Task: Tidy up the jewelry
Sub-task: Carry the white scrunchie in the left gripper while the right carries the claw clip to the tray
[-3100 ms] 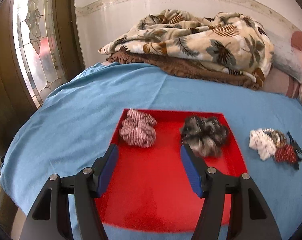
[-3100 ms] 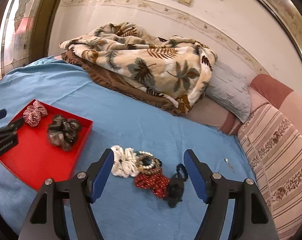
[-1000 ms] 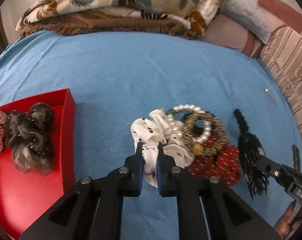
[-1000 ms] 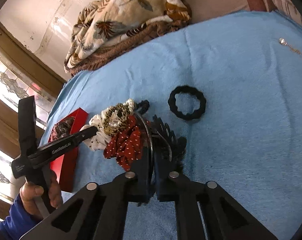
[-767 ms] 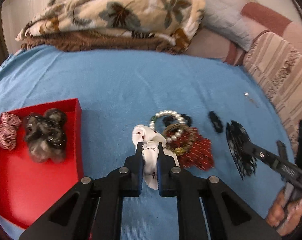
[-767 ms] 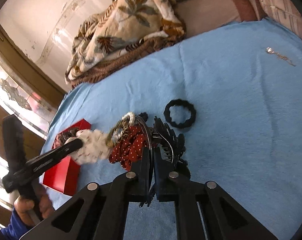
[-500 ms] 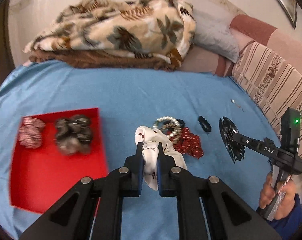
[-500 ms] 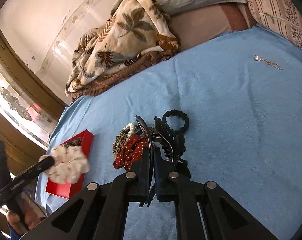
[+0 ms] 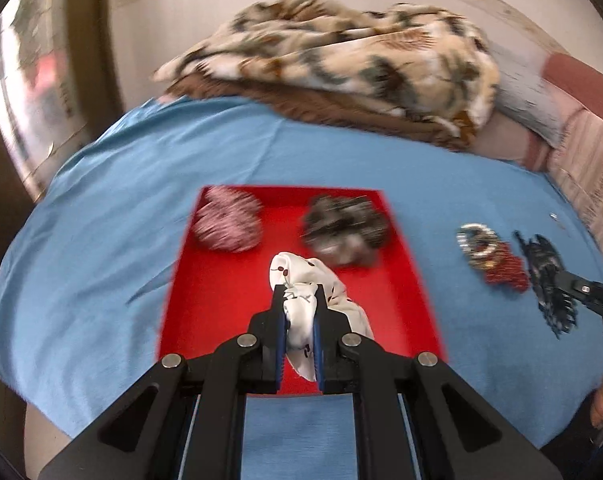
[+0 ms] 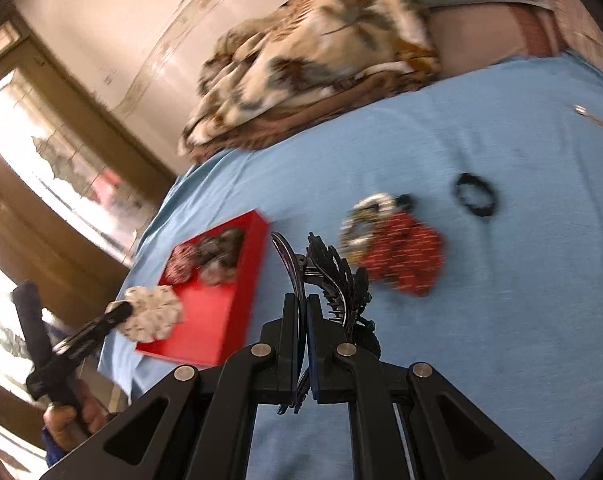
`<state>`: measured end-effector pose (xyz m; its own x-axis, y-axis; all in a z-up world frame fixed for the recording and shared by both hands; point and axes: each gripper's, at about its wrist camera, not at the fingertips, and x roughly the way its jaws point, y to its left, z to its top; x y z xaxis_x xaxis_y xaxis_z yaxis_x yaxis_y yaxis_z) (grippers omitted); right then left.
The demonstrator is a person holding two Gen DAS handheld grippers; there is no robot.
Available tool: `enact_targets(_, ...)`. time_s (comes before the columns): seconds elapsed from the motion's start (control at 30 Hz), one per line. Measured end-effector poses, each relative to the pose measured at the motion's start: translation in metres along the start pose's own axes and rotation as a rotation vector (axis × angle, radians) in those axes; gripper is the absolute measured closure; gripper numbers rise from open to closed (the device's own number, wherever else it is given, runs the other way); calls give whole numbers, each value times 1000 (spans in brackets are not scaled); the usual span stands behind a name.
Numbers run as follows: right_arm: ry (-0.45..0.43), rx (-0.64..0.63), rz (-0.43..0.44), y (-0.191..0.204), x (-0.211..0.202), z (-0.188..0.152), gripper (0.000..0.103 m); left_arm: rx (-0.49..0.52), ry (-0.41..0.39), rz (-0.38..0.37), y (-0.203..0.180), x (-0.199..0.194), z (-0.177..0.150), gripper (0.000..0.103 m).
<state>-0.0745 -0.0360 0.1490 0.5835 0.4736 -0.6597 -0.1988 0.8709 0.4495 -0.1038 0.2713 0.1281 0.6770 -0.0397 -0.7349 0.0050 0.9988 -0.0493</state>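
Note:
My left gripper (image 9: 298,294) is shut on a white cherry-print scrunchie (image 9: 301,276) and holds it above the red tray (image 9: 205,320). The tray holds a red-white scrunchie (image 9: 227,224) and a grey-black scrunchie (image 9: 345,230). My right gripper (image 10: 303,300) is shut on a black hair claw clip (image 10: 335,276) above the blue bed cover. A red dotted scrunchie (image 10: 405,256) with a pearl and leopard bracelet pile (image 10: 365,216) lies on the cover; a black ring hair tie (image 10: 475,194) lies to their right. The right wrist view also shows the white scrunchie (image 10: 151,312) over the tray's near edge (image 10: 205,336).
A leaf-print blanket (image 9: 341,52) on a brown one is piled at the back of the bed. Pillows (image 9: 541,92) lie at the right. A small silver item (image 10: 585,114) lies on the cover far right. A stained-glass door (image 9: 29,80) stands at the left.
Both grippers closed on their items and lifted. My left gripper carried the white scrunchie left, from the pile to above the red tray. My right gripper holds the black claw clip raised.

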Motion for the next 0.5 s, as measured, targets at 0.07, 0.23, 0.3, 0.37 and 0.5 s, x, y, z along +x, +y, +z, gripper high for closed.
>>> enact_targets(0.07,28,-39,16,25,14,0,98,-34,17,12,19,9,-4,93)
enact_targets(0.23,85,-142,34,84,54,-2,98,-75,50,50,47,28,-11,92)
enact_targets(0.3,98,-182,22,100,69,-4,98,-73,61,72,54,33,-14,92)
enact_targets(0.37,124,-223,6,118,91,-9,98,-67,70,94,58,37,-18,92)
enact_targets(0.5,168,-286,-38,133,123,-22,98,-77,82,119,69,42,-22,92)
